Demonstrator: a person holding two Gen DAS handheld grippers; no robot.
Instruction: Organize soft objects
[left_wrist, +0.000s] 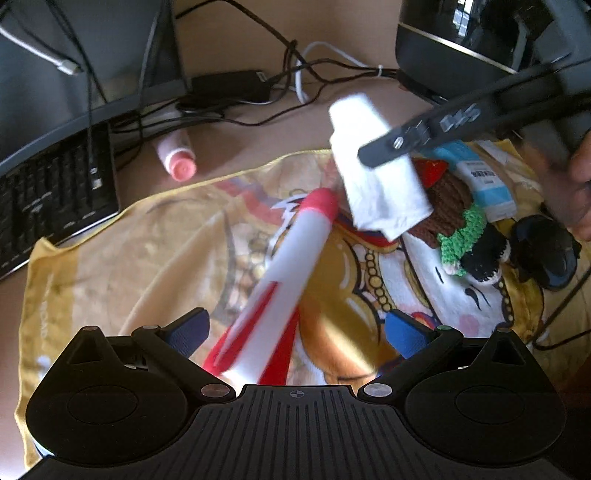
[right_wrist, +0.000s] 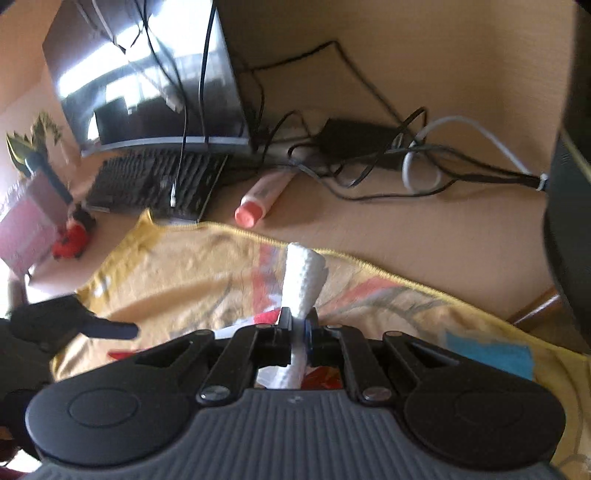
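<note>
A yellow cartoon-print towel (left_wrist: 166, 251) is spread over the desk. On it lies a red and white tube (left_wrist: 284, 273), running between the wide-apart blue pads (left_wrist: 404, 334) of my open left gripper (left_wrist: 297, 332), which do not touch it. My right gripper (right_wrist: 298, 321) is shut on a folded white cloth (right_wrist: 304, 277) and holds it above the towel (right_wrist: 177, 273). In the left wrist view that white cloth (left_wrist: 376, 184) hangs from the right gripper's black finger (left_wrist: 391, 146). A knitted brown, green and black doll (left_wrist: 465, 232) lies under it.
A blue and white packet (left_wrist: 484, 181) and a dark blue object (left_wrist: 546, 254) lie at the towel's right. A pink-capped bottle (left_wrist: 177, 158), a keyboard (left_wrist: 48, 199), tangled cables (left_wrist: 295, 77) and a black appliance (left_wrist: 461, 37) lie beyond the towel. A red figure (right_wrist: 72, 240) stands at the far left.
</note>
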